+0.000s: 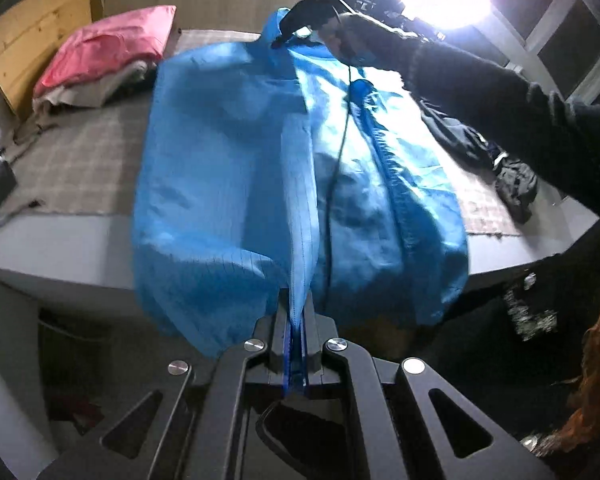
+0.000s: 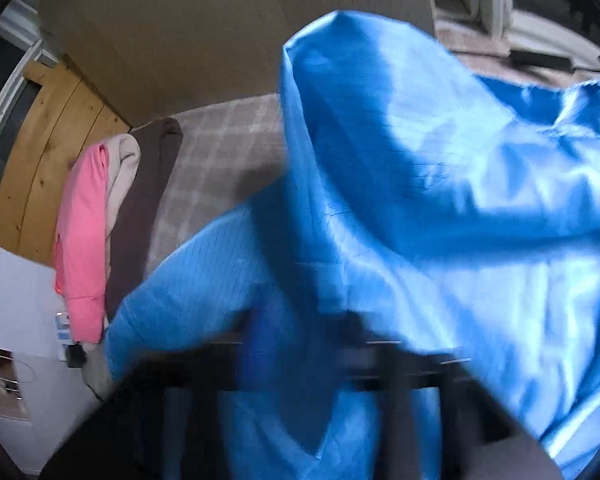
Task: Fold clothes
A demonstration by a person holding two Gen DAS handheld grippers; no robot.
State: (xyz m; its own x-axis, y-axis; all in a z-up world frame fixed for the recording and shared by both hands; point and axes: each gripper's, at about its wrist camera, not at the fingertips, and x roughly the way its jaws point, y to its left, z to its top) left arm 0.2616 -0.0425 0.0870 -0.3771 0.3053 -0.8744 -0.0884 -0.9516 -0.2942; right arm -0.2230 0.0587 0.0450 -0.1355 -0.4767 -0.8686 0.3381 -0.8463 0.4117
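The blue jacket [image 1: 236,168] is stretched lengthwise over the bed [image 1: 80,168], pinched between the closed left gripper [image 1: 296,320] nearest and the right gripper [image 1: 296,26] at its far end.

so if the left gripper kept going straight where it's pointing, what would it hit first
The blue garment it already clamps: the cloth stretches straight ahead from the left gripper toward the right gripper. Depth beyond is unclear.

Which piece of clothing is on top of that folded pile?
The pink garment tops the pile. Beneath it lie a beige one and a brown one; the blue garment hangs apart in the tongs.
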